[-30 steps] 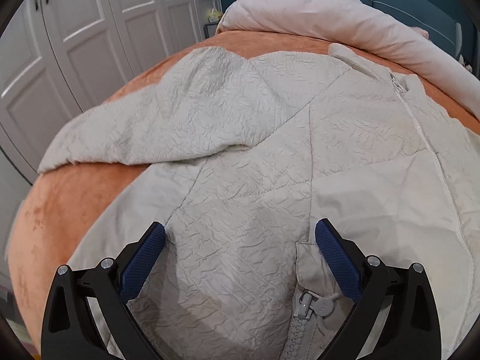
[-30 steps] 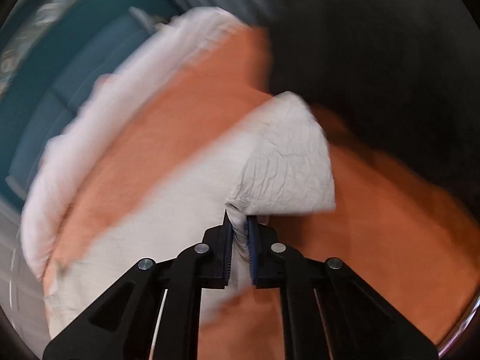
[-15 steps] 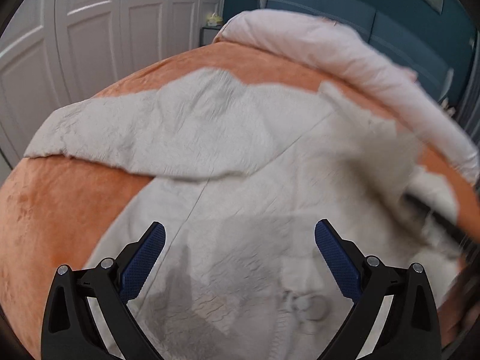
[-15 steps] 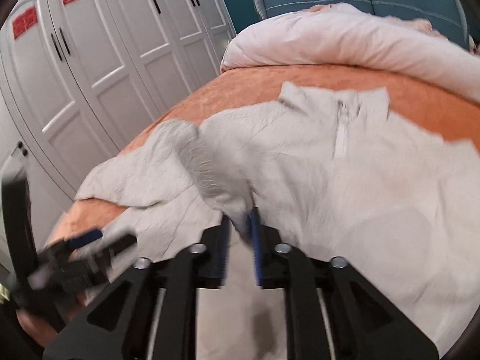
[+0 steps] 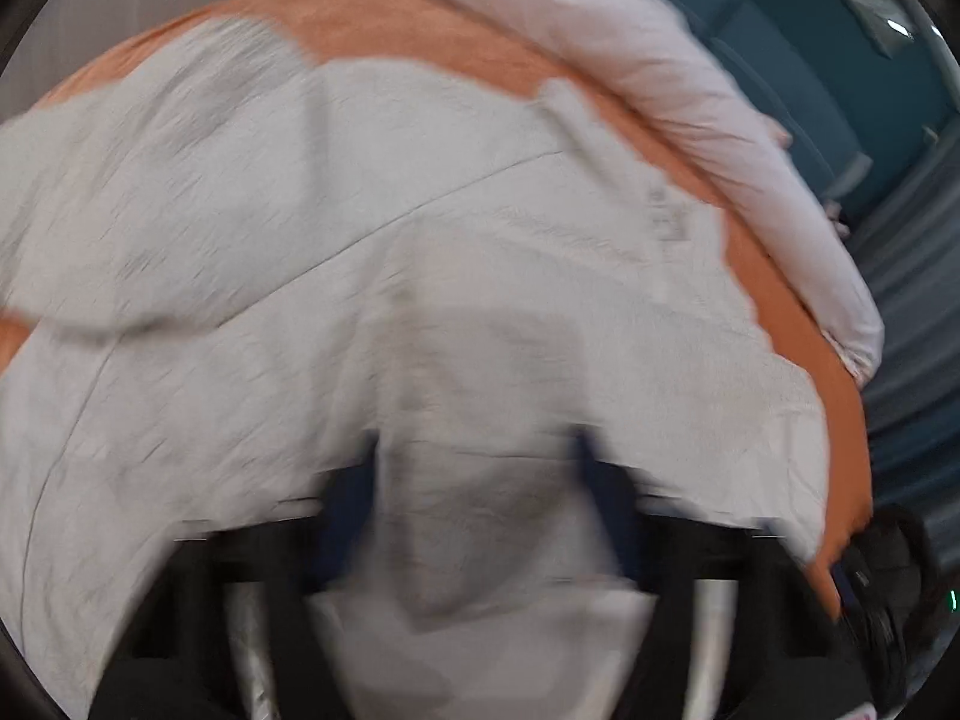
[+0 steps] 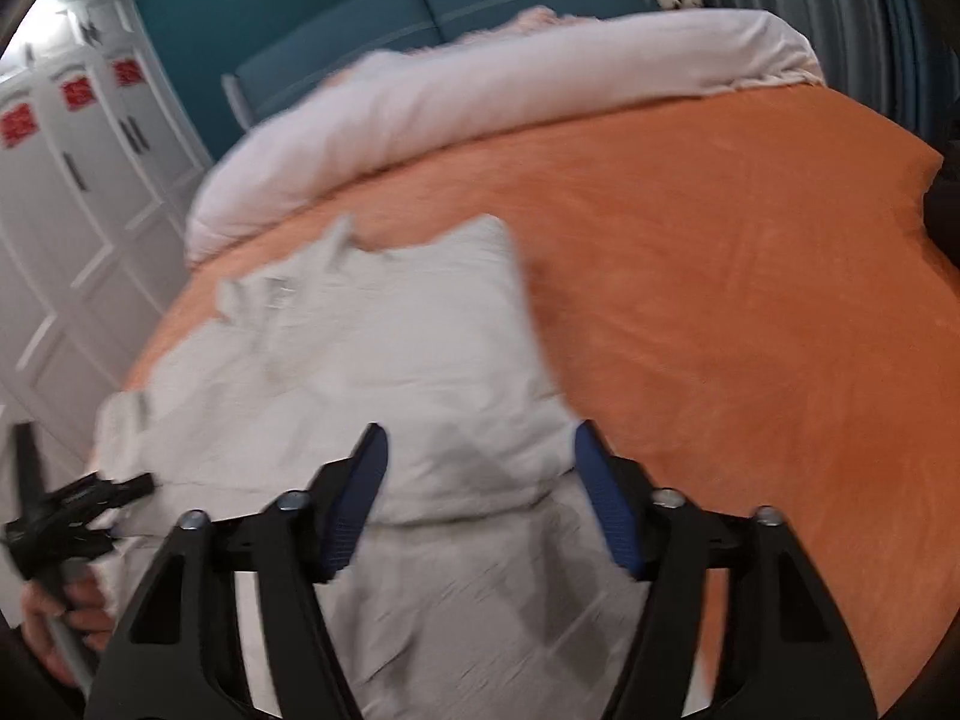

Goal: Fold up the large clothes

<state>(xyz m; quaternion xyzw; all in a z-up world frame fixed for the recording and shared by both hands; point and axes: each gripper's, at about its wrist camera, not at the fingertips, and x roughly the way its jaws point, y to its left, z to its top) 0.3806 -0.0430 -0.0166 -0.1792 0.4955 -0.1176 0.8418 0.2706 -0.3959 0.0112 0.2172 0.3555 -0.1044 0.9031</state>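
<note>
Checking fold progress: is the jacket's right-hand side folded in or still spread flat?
Folded in. In the right wrist view that side of the jacket lies doubled over its body, a straight fold edge against bare orange bedspread.

Left gripper (image 5: pixel 480 480) blurred (grip unclear); jacket (image 5: pixel 420 240) hem cut off

Crinkled matt cloth jacket (image 6: pixel 390 360) on plush orange bedspread (image 6: pixel 720 276); matt black plastic tool (image 6: pixel 480 498) with ribbed blue pads.
</note>
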